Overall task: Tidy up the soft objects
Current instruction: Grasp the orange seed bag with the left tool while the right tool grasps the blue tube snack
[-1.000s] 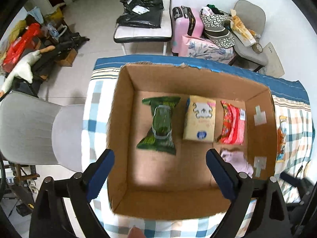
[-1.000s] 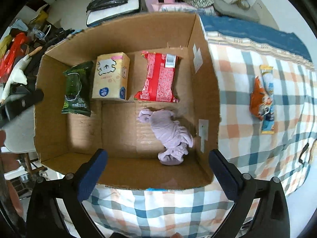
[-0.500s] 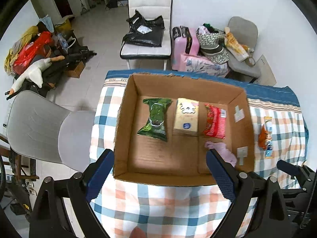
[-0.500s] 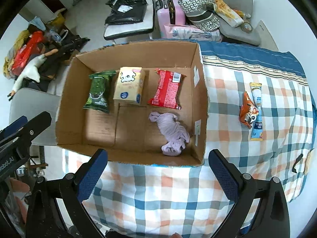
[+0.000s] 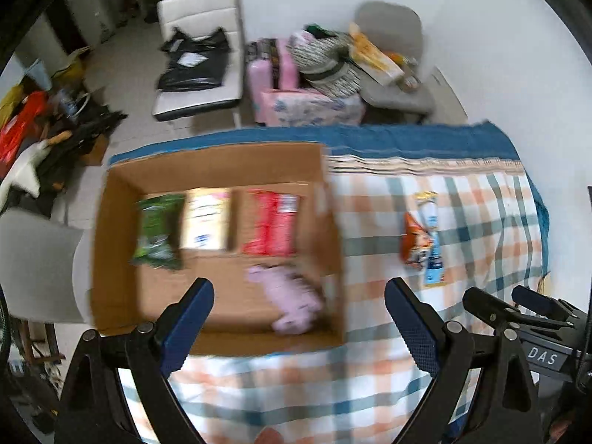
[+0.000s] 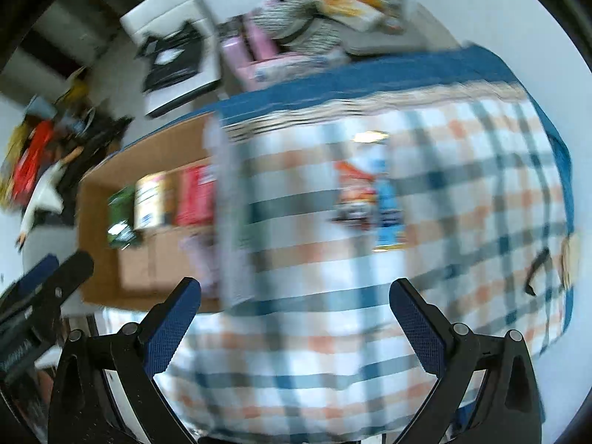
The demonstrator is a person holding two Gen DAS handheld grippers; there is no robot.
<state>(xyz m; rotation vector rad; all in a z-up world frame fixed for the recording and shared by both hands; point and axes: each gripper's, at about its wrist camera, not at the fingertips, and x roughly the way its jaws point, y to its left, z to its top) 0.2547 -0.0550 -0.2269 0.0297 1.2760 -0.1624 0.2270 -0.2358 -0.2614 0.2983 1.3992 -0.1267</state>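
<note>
A cardboard box (image 5: 111,244) sits on the plaid cloth at the left. In it lie a green pack (image 5: 157,231), a yellow pack (image 5: 205,222), a red pack (image 5: 272,227) and a crumpled lilac cloth (image 5: 290,301). An orange pouch (image 5: 414,238) and a blue stick pack (image 5: 433,244) lie on the cloth to the right of the box, and show blurred in the right wrist view (image 6: 355,192). My left gripper (image 5: 298,318) is open and empty above the box's near right corner. My right gripper (image 6: 294,318) is open and empty above the cloth.
The plaid cloth (image 5: 473,222) has a blue far edge. Behind it stand a white chair with black bags (image 5: 196,59), a pink suitcase (image 5: 273,70) and a grey chair with clutter (image 5: 392,63). A grey chair (image 5: 33,266) stands at the left.
Both grippers have pulled back and swung right. The box has slid to the left of both views and the pouches on the cloth are now nearer the middle. Both stay open.
</note>
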